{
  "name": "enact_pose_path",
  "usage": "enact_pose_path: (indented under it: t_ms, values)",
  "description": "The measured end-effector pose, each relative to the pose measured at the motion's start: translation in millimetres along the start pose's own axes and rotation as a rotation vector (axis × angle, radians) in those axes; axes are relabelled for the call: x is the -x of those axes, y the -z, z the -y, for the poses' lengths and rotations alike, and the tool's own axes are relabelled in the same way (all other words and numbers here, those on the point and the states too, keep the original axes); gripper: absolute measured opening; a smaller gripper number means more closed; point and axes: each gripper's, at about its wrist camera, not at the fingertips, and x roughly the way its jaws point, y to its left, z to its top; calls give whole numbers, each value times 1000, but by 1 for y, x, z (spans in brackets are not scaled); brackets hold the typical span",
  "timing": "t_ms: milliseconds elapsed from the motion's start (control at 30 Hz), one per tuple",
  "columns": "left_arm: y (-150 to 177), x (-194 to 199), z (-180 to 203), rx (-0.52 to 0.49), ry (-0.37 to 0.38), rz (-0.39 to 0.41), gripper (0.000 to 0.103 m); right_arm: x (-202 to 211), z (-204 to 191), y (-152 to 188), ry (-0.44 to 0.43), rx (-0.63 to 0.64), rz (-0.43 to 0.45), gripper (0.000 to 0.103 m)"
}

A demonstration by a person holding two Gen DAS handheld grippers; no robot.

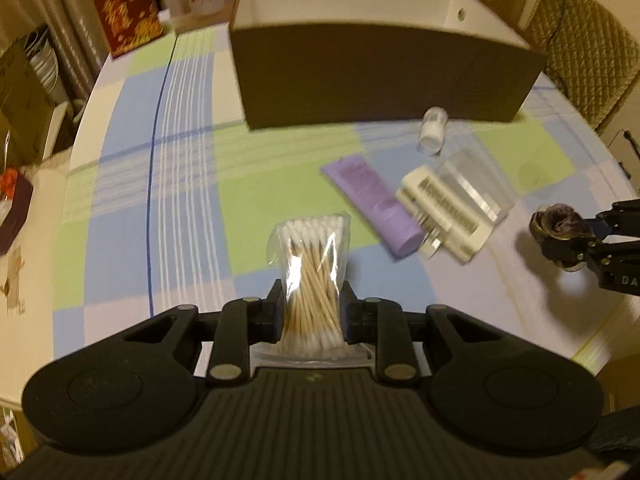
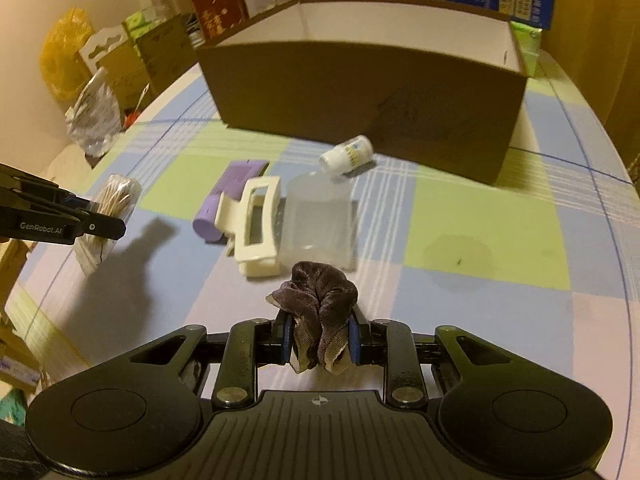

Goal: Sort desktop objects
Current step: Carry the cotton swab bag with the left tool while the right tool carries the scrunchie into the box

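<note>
While the left gripper (image 1: 313, 308) is clamped on a clear bag of cotton swabs (image 1: 310, 276), its jaws pressed against the bag's sides, the right gripper (image 2: 320, 340) is closed on a dark purple velvet scrunchie (image 2: 318, 300), bunched between its blue-padded fingers. Both loads hang above the near edge of the table (image 1: 120, 208), which wears a blue, green and lilac checked cloth. Near the middle of the table lie a lilac tube (image 2: 228, 196), a cream hair claw clip (image 2: 254, 226) touching the tube's side, and a clear plastic box (image 2: 320, 220) just beside the clip. A small white bottle (image 2: 348, 156) lies on its side between the clear box and a large brown cardboard box (image 2: 360, 96), open at the top with a white inside, standing toward the table's far edge. Beyond that edge, cartons and printed packages are stacked.
</note>
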Motion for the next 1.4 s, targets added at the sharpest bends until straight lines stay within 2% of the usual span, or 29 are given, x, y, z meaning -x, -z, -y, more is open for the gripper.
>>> enact_pose_path:
  t_ms: [167,333,600,767,900,1067,1400]
  values:
    - [-28,13,9,-21,31,64,22,10,9,-16,-1,-16,40,23]
    - [-60,21,15,-38,55,119,22,18,16,-45,-2,-10,97,23]
    - [-120,22,17,-61,90,198,22,25,20,-111,-25,15,209,23]
    - [-162,12,17,-70,90,221,22,15,18,-152,-16,53,254,23]
    - [-195,-3,13,-67,84,222,22,-3,17,-182,-7,71,267,23]
    - [-232,-35,-1,-25,82,172,22,-32,21,-214,13,72,248,23]
    - [-284,-102,-21,-13,51,82,22,-95,39,-254,59,76,138,23]
